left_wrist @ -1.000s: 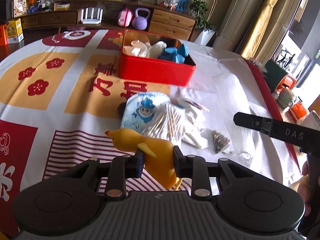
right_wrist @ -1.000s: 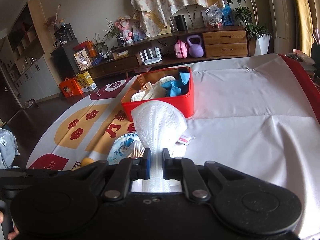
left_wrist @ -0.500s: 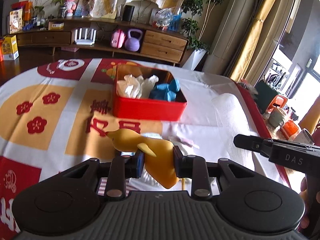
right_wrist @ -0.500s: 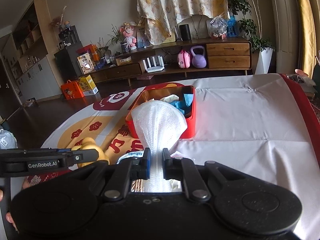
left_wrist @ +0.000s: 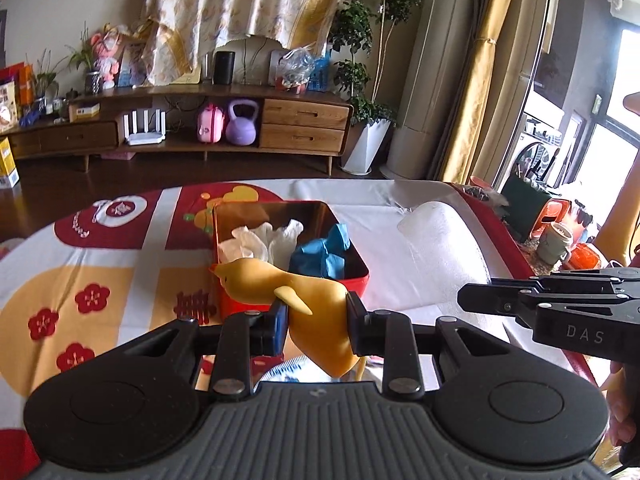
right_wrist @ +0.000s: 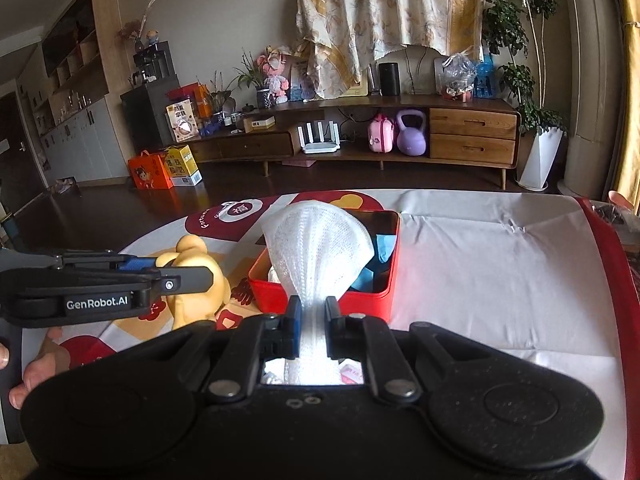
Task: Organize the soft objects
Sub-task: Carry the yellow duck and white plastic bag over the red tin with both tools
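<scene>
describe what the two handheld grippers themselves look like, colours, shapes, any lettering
Both are matte black plastic. The left gripper has two round discs on a ribbed grey body, silver screws on its linkage bars and a blue pad on one finger; its side reads GenRobot.AI in white. The right gripper is built alike, also blue-padded, with DAS on its side. No cables or sleeves are visible.

Between the fingers of the matt black plastic left gripper [left_wrist: 316,326] sits a smooth, rubbery-looking yellow duck toy [left_wrist: 296,296] with a dull sheen. Pinched between the fingers of the matt, faintly speckled black plastic right gripper [right_wrist: 312,322] is a white mesh cloth pouch [right_wrist: 316,248], loosely knitted and rough-textured. Just beyond both sets of fingers, a glossy red metal-looking box [left_wrist: 352,280] shows a reflective coppery inner wall; it contains crumpled white soft fabric [left_wrist: 260,240] and blue matt cloth [left_wrist: 324,252]. Beneath lies a printed red, yellow and white tablecloth [left_wrist: 100,280], smooth and lightly creased.
</scene>
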A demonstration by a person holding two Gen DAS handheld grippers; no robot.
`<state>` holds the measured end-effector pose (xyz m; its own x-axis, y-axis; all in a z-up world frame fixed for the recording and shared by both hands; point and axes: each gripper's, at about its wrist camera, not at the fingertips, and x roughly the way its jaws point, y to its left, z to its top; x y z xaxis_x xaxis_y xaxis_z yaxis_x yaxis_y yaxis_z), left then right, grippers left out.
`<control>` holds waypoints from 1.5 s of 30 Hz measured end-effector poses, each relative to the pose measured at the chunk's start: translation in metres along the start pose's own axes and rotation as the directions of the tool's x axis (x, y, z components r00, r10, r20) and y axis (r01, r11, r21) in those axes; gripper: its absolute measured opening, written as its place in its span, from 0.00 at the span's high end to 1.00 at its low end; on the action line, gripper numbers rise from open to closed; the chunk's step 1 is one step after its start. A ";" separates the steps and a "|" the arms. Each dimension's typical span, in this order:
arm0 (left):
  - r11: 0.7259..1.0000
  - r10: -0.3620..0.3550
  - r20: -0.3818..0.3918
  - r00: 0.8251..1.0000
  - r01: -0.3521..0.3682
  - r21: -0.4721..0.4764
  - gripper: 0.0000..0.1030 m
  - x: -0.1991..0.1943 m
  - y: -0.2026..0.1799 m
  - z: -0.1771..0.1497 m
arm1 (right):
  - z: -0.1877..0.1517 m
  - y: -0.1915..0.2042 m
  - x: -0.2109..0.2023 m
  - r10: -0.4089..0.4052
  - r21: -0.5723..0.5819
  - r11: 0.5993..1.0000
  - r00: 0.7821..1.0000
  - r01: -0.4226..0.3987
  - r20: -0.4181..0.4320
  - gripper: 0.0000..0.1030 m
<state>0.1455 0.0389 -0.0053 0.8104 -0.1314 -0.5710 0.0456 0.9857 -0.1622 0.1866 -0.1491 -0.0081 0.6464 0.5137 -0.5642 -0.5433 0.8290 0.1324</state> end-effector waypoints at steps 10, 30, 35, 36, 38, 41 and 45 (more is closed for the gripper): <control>0.998 -0.010 0.013 1.000 0.009 0.063 0.72 0.042 0.010 0.033 | 0.029 -0.014 0.035 -0.009 -0.021 1.000 1.000 0.009 -0.014 0.90; 0.991 -0.017 -0.058 0.998 0.025 0.132 0.72 0.149 0.028 0.073 | 0.076 -0.050 0.141 0.000 0.063 0.998 0.998 0.003 -0.056 0.88; 0.989 -0.021 -0.081 0.996 0.032 0.148 0.72 0.176 0.031 0.069 | 0.077 -0.053 0.173 -0.004 0.070 0.997 0.995 0.011 -0.099 0.88; 0.989 -0.020 -0.086 0.996 0.033 0.146 0.72 0.180 0.032 0.068 | 0.076 -0.054 0.178 -0.005 0.079 0.997 0.994 0.014 -0.107 0.88; 0.988 -0.016 -0.096 0.995 0.030 0.150 0.72 0.189 0.034 0.066 | 0.075 -0.060 0.190 -0.005 0.104 0.994 0.992 0.018 -0.125 0.88; 0.989 -0.005 -0.115 0.993 0.022 0.145 0.72 0.201 0.039 0.061 | 0.069 -0.066 0.203 0.010 0.153 0.988 0.988 0.014 -0.154 0.88; 0.991 0.001 -0.133 0.991 0.017 0.135 0.72 0.213 0.046 0.055 | 0.062 -0.068 0.218 0.011 0.170 0.985 0.983 0.021 -0.186 0.88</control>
<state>0.3523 0.0624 -0.0907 0.7254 -0.1433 -0.6733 0.1376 0.9885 -0.0621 0.3979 -0.0801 -0.0893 0.5296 0.4728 -0.7043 -0.4304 0.8652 0.2572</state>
